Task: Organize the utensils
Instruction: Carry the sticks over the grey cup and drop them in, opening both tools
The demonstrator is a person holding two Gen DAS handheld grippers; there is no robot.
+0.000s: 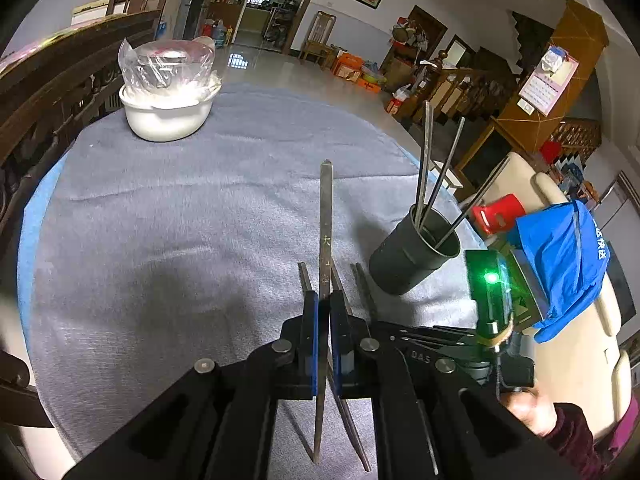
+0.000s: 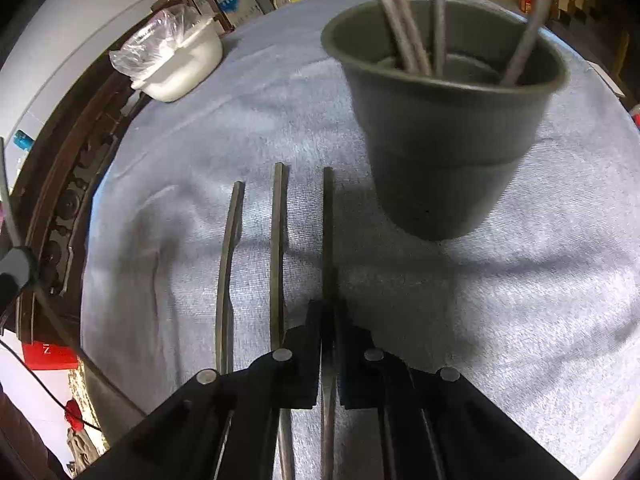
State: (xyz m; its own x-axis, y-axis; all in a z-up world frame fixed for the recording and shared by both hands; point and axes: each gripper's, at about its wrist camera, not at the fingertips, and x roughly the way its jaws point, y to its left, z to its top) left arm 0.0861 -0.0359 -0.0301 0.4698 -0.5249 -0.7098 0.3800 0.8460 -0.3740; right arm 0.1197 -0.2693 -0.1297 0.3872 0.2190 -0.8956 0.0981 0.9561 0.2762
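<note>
Nearest to us, the left gripper has its jaws clenched on 1 long, flat, dark metal chopstick, gripped part-way along so that the squared top end points out over the grey cloth-covered bench. The right gripper is likewise clamped on a second dark metal chopstick, which appears to lie on the cloth rather than in the air; 2 more loose metal chopsticks lie beside it on its left, roughly parallel.

We judge these sticks stiff, thin, fairly light and slippery. A grip near the middle should keep them from pivoting between the pads, and a firm pinch across the flat faces looks safer than one on the narrow edges.

Just beyond stands the dark grey plastic cup, upright, already holding 4 chopsticks that lean against its rim. We expect the cup to be light and easy to tip if a stick strikes its lip. Farther off sits a white lidded pot wrapped in clear plastic.

Hidden from us: the tapered ends of both held sticks pass under the gripper bodies, the cup's floor is in shadow, and the right view is blurred around the cup.
</note>
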